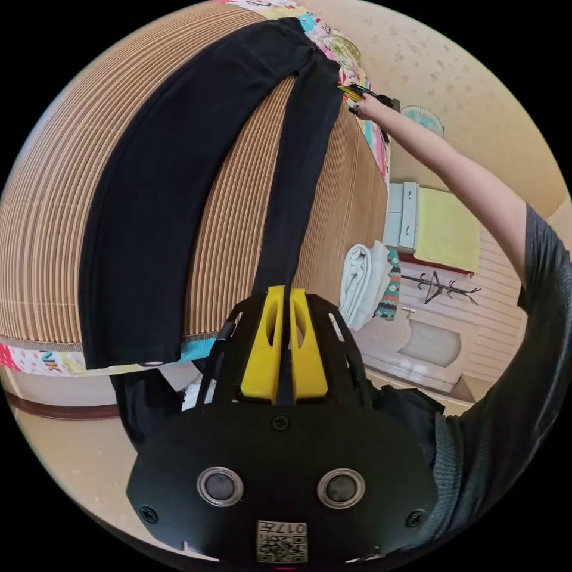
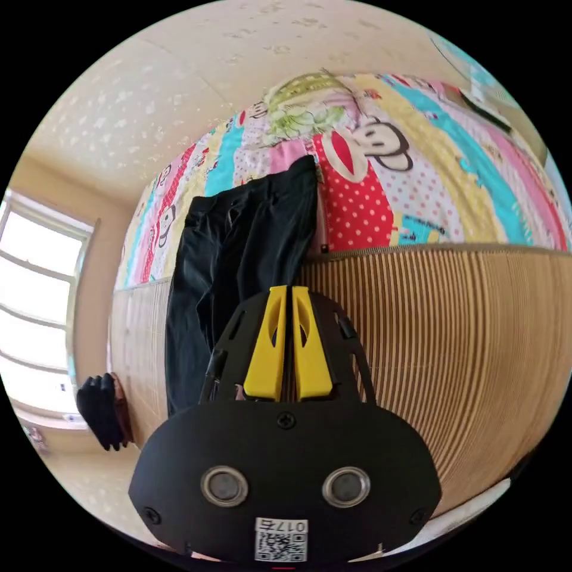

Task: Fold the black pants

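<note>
The black pants [image 1: 149, 208] lie on a striped bamboo mat [image 1: 53, 196] on a bed. One leg rests flat; the other leg [image 1: 298, 179] is pulled taut. In the left gripper view my left gripper [image 1: 286, 292] is shut on that leg's hem. Far off, a person's hand holds my right gripper [image 1: 356, 92] at the waist end. In the right gripper view the right gripper [image 2: 289, 289] has its yellow jaws pressed together at the side edge of the pants [image 2: 238, 256], near the waist, with black cloth running in between them.
A colourful cartoon sheet [image 2: 381, 179] covers the bed beyond the mat [image 2: 453, 333]. A stack of folded cloths [image 1: 369, 286], a white cabinet [image 1: 402, 214] and a coat rack [image 1: 441, 286] stand beside the bed. The person's arm [image 1: 453, 173] reaches across. A window [image 2: 36, 310] is to one side.
</note>
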